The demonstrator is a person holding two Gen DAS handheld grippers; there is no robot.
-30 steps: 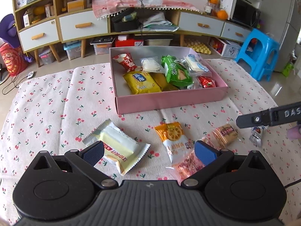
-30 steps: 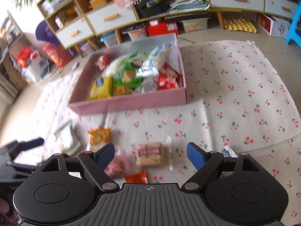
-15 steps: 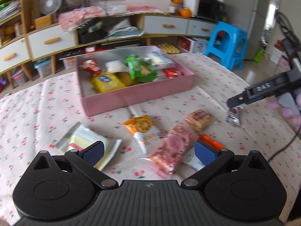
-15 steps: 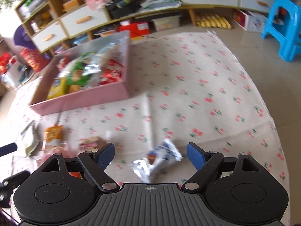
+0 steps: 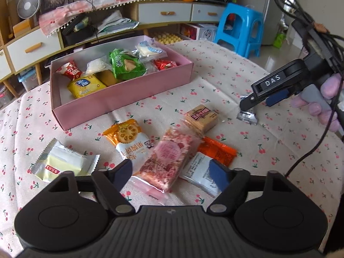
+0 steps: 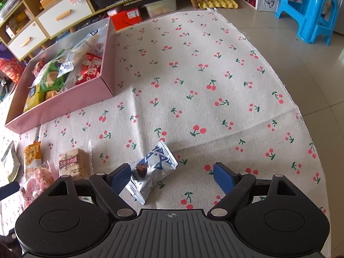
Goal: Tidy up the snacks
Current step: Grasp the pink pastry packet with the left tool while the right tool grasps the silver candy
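Note:
A pink box (image 5: 120, 99) with several snack packs stands on the cherry-print cloth; it also shows in the right wrist view (image 6: 64, 105). My left gripper (image 5: 172, 172) is open and empty over a pink speckled pack (image 5: 165, 159), with a white-blue pack (image 5: 202, 176) by its right finger. An orange cracker pack (image 5: 126, 137), a brown biscuit pack (image 5: 201, 117), an orange pack (image 5: 217, 150) and a white-yellow pack (image 5: 62, 163) lie around. My right gripper (image 6: 172, 175) is open, low over a silver-blue candy pack (image 6: 150, 172) that lies by its left finger.
The cloth (image 6: 204, 81) ends at a tiled floor on the right. A blue stool (image 5: 238, 28) stands past the table. Cabinets with drawers (image 5: 34, 47) line the back wall. The right gripper's cable (image 5: 311, 150) hangs over the cloth's right side.
Both grippers swung right. The right gripper left the brown biscuit pack and came down over the silver-blue candy pack. The left gripper now faces the pink speckled pack.

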